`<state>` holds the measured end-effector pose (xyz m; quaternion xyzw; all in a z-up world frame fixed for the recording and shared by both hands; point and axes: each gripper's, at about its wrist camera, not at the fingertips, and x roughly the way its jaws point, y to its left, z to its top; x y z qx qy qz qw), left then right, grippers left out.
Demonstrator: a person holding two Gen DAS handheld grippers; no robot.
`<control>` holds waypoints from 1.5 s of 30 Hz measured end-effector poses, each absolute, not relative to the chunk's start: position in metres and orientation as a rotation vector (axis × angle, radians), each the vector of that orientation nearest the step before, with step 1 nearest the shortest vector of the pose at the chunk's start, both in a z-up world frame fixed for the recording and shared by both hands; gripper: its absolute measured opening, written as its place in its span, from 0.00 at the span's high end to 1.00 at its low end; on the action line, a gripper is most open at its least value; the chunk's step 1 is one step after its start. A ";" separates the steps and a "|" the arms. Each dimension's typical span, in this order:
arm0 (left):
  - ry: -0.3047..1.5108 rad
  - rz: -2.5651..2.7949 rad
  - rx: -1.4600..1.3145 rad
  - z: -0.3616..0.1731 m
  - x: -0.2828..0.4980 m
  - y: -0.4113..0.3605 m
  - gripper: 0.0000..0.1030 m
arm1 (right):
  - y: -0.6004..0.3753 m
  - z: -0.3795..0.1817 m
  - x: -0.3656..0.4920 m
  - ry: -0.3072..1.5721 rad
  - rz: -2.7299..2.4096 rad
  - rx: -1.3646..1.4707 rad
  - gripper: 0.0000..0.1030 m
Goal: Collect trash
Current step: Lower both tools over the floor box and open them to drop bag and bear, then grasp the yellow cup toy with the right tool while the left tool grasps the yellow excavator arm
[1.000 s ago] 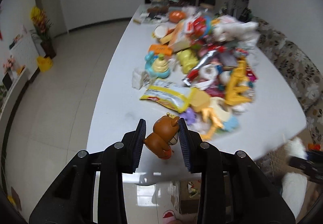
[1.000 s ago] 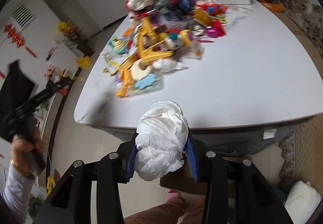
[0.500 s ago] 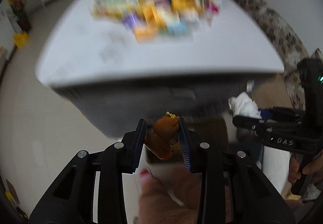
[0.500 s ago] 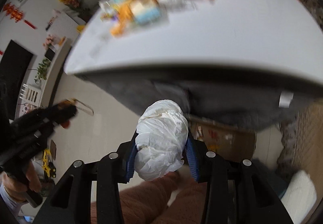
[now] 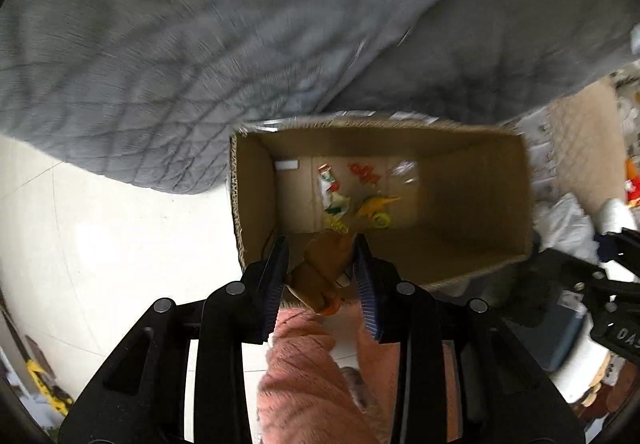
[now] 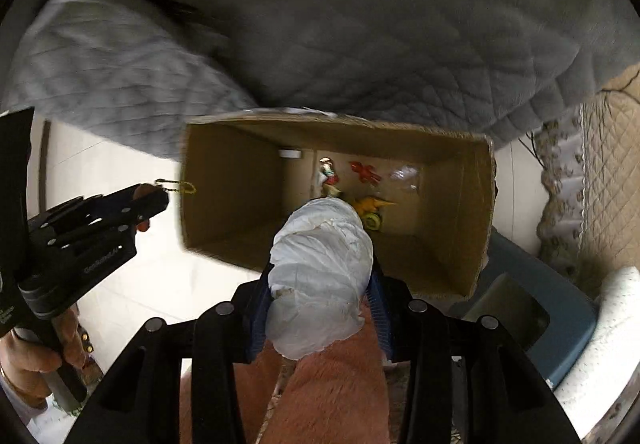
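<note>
Clamped between the blue ribbed pads of the left gripper (image 5: pixel 321 268) is a small brown bear figurine (image 5: pixel 325 268), from whose top a yellow bead chain (image 5: pixel 338 226) is seen to hang; the jaws are closed narrowly on its sides. The figurine is held over the near left corner of an open brown cardboard box (image 5: pixel 256 200), just above its near wall. The right gripper (image 6: pixel 320 276) is closed around a large crumpled white tissue wad (image 6: pixel 320 272), which bulges out above and below the jaws and is held over the near edge of the same cardboard box (image 6: pixel 456 212).

On the bottom of the box several small items are seen lying loose: a red toy piece (image 6: pixel 365 172), a yellow toy with a round wheel (image 6: pixel 372 210), a small white and green wrapper (image 5: pixel 330 188), a clear plastic scrap (image 6: pixel 406 176) and a small white tag (image 6: pixel 291 153) against the far wall. The items are blurred in the left view, so finer detail cannot be told.

The box stands on a pale tiled floor (image 5: pixel 100 236), with its far side tucked under a hanging grey quilted cover (image 5: pixel 160 44). A pink fuzzy garment (image 6: pixel 340 392) is seen below both grippers. To the right of the box a blue plastic bin (image 6: pixel 520 308) is visible. In the right view the left gripper is seen at the left edge, held in a hand (image 6: pixel 24 356).
</note>
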<state>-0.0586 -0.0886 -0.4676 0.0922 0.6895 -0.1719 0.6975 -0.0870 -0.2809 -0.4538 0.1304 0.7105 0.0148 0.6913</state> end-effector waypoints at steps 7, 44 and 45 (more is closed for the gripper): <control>1.669 -0.283 0.285 -0.525 -0.052 -0.094 0.30 | -0.294 -0.497 -0.078 1.650 -0.092 0.249 0.19; 1.432 -0.164 -0.063 -0.249 -0.090 0.053 0.23 | -0.202 -0.100 0.124 0.888 0.175 0.169 0.05; 1.431 -0.156 -0.065 -0.249 -0.090 0.056 0.23 | -0.197 -0.101 0.138 0.881 0.149 0.138 0.06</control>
